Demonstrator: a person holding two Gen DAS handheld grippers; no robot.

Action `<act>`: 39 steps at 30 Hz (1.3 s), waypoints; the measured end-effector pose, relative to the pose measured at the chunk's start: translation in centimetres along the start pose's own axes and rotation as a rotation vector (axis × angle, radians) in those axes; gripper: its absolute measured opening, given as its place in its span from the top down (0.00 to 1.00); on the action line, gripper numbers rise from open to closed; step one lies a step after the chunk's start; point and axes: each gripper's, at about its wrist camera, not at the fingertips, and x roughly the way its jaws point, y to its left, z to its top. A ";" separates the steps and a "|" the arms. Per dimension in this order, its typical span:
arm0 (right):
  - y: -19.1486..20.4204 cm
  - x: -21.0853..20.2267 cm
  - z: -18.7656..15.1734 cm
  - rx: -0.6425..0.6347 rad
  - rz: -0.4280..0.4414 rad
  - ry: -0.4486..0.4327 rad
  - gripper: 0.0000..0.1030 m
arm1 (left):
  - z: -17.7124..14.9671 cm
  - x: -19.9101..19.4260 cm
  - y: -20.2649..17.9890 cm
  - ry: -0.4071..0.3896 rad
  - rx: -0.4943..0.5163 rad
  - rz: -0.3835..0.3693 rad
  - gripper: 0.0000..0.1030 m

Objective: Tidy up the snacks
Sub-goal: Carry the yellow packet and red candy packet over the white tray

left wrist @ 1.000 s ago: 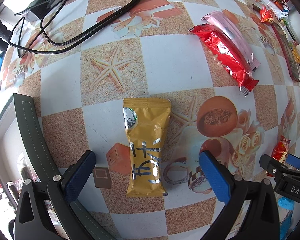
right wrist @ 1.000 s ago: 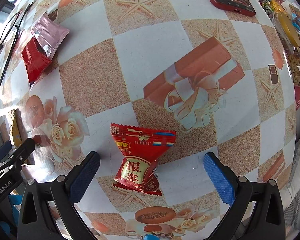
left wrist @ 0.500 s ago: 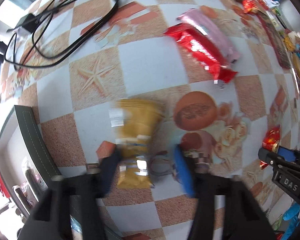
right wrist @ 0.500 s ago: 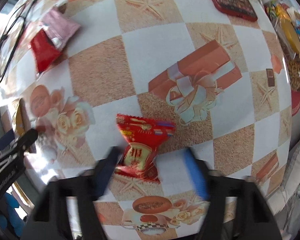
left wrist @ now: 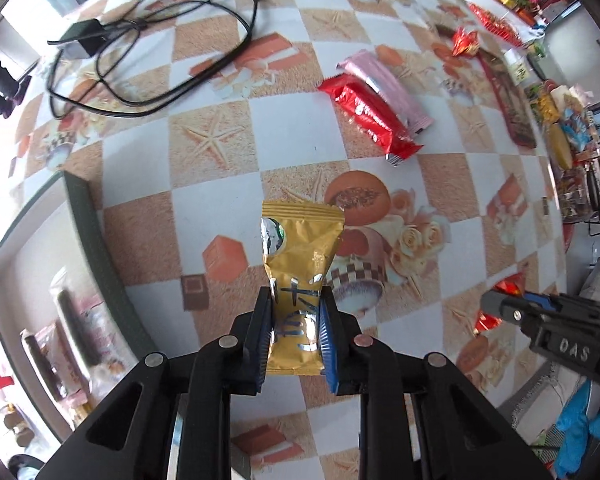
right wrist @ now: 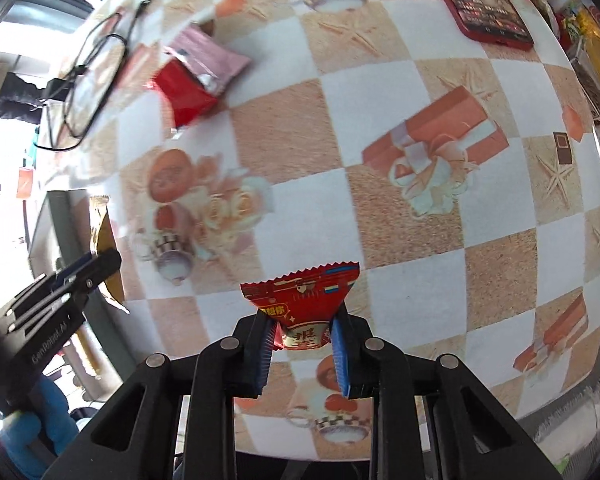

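My left gripper is shut on a gold snack packet and holds it above the patterned table. My right gripper is shut on a red snack packet and holds it above the table. The right gripper with its red packet also shows at the right of the left wrist view. The left gripper with the gold packet shows at the left of the right wrist view. A long red bar and a pink bar lie side by side on the table further off.
A dark-rimmed box with several wrapped snacks inside sits at the left table edge. A black charger and cable lie at the far left. A red phone lies far right. More snacks crowd the right edge.
Both grippers have closed on their packets, the left on the gold one and the right on the red one, and lifted them off the table.
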 end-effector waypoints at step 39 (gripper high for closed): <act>30.2 6.9 -10.7 -0.693 0.057 0.203 0.74 | -15.0 -3.1 18.2 0.016 -0.414 0.035 0.77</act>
